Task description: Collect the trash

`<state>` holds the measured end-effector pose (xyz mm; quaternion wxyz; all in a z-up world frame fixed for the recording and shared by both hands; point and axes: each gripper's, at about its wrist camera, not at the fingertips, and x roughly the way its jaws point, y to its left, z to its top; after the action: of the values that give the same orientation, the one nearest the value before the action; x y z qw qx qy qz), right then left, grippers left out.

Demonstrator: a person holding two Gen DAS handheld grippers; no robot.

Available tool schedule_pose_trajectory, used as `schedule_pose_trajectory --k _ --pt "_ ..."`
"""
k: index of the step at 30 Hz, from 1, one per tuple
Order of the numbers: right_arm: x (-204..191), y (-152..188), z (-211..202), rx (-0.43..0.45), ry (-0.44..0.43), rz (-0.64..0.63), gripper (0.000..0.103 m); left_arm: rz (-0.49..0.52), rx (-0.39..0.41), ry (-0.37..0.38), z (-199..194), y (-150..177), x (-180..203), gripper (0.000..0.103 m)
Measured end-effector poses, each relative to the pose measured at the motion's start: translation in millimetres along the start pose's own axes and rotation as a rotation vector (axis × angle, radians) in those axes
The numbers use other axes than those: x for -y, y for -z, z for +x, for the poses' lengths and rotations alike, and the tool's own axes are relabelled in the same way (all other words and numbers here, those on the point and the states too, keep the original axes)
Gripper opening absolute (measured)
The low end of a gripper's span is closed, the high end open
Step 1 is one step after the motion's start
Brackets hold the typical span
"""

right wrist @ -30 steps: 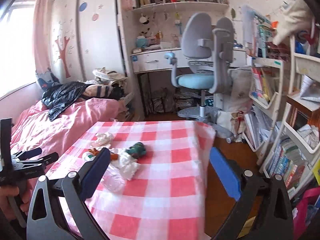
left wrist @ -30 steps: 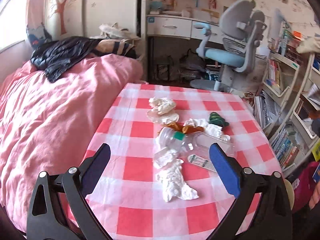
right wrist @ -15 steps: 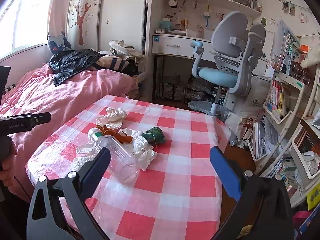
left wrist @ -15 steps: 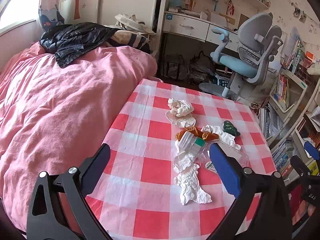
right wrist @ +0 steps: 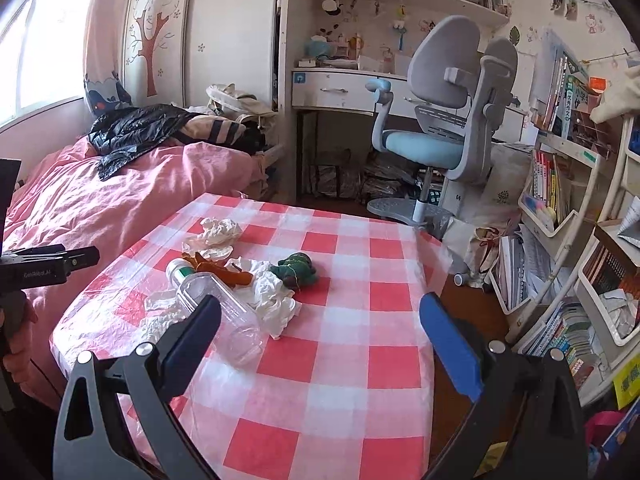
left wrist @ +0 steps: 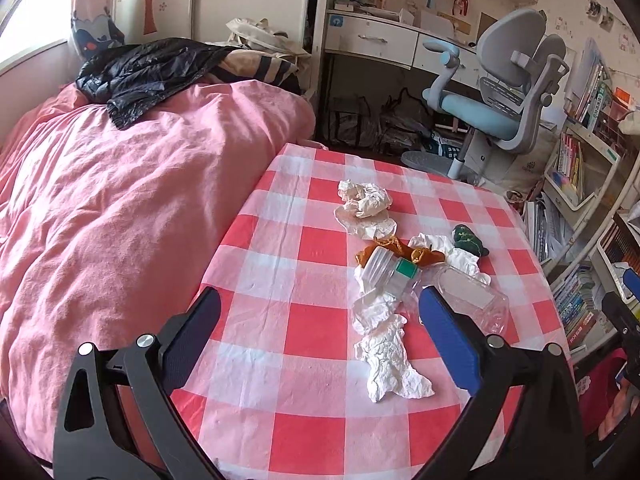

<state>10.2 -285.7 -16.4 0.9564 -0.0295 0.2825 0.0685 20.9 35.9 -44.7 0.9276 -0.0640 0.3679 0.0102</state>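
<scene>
The left gripper (left wrist: 320, 312) fills the bottom of its frame with its jaws spread wide and nothing between them; its outer arms run off the lower edge. The right gripper (right wrist: 320, 316) stands the same way in its own view, wide apart and empty, above the near part of the checked table (right wrist: 352, 364).

The trash sits in a loose cluster at the centre of the left wrist frame and at centre left of the right wrist frame. A flattened white tissue (left wrist: 388, 360) lies nearest the left gripper. Beyond it a clear plastic bottle (right wrist: 224, 312) lies on its side with a green-and-white cap (left wrist: 406, 268); in the left view its body is partly hidden behind the blue right finger (left wrist: 448, 340), and in the right view the dark left finger (right wrist: 192, 332) crosses its lower part. An orange-brown scrap (left wrist: 400, 250) lies touching the bottle's neck, what it is made of is hard to tell. A second crumpled tissue (right wrist: 272, 296) rests just beside the bottle, with a dark green crumpled item (right wrist: 296, 268) touching its far side. A further wad of cream paper (left wrist: 364, 204) lies towards the far side of the table.

At the left edge of the right wrist frame, part of the left gripper's handle and a hand (right wrist: 16, 340) show, mostly cut off. A pink bedspread (left wrist: 120, 208) fills the left of both views.
</scene>
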Motion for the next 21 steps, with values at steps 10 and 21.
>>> schedule_pose_trajectory --k 10,21 --pt "-11 0 1 0.004 -0.008 -0.056 0.095 0.019 -0.024 0.000 6 3 4 0.096" --pt "-13 0 1 0.001 -0.008 -0.056 0.095 0.015 -0.056 -0.007 14 7 3 0.096"
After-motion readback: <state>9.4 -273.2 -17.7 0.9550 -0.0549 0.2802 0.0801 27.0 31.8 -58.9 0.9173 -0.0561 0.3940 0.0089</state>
